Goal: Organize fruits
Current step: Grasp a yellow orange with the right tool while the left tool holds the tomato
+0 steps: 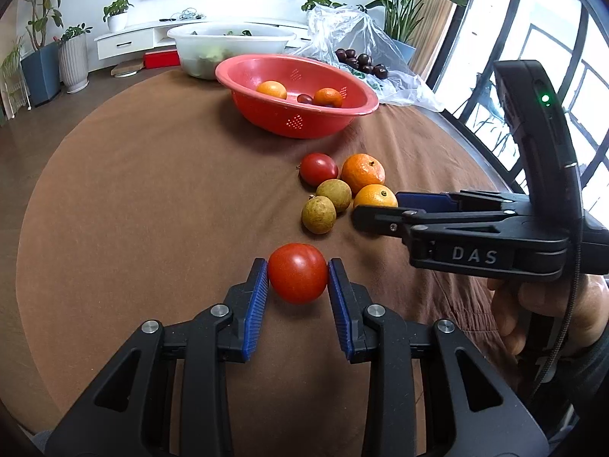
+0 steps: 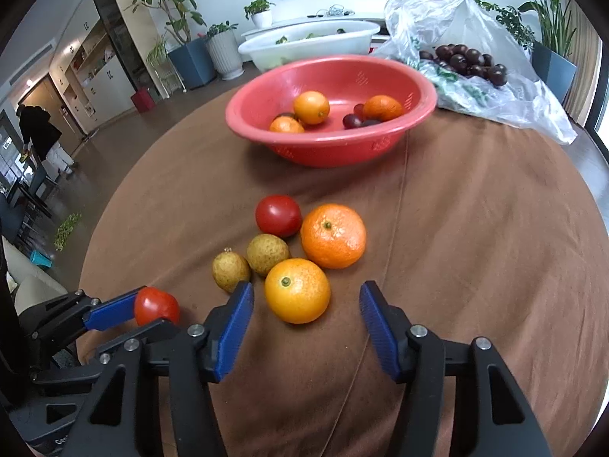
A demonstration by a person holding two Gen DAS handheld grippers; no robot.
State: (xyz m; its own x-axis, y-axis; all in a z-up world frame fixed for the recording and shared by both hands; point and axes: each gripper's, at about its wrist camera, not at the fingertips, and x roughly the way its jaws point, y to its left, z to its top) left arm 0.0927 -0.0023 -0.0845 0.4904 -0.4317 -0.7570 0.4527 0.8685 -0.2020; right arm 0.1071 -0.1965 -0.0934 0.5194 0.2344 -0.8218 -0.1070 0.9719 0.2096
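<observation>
My left gripper [image 1: 298,274] is shut on a red tomato [image 1: 297,273], its blue pads pressing both sides; the same tomato [image 2: 157,305] shows at lower left in the right wrist view. My right gripper [image 2: 306,301] is open, its jaws standing on either side of a small orange [image 2: 297,290] without touching it. Beside that orange lie a bigger orange [image 2: 333,235], another tomato [image 2: 278,215] and two brownish-green round fruits [image 2: 267,254] [image 2: 230,270]. A red bowl [image 2: 289,148] farther back holds oranges and dark plums.
Brown cloth [image 2: 475,228] covers the round table. Behind the red bowl stand a white basin [image 2: 304,43] and a clear plastic bag [image 2: 514,99] with dark plums on it. The table's edge runs close on the right. A person stands far off at left.
</observation>
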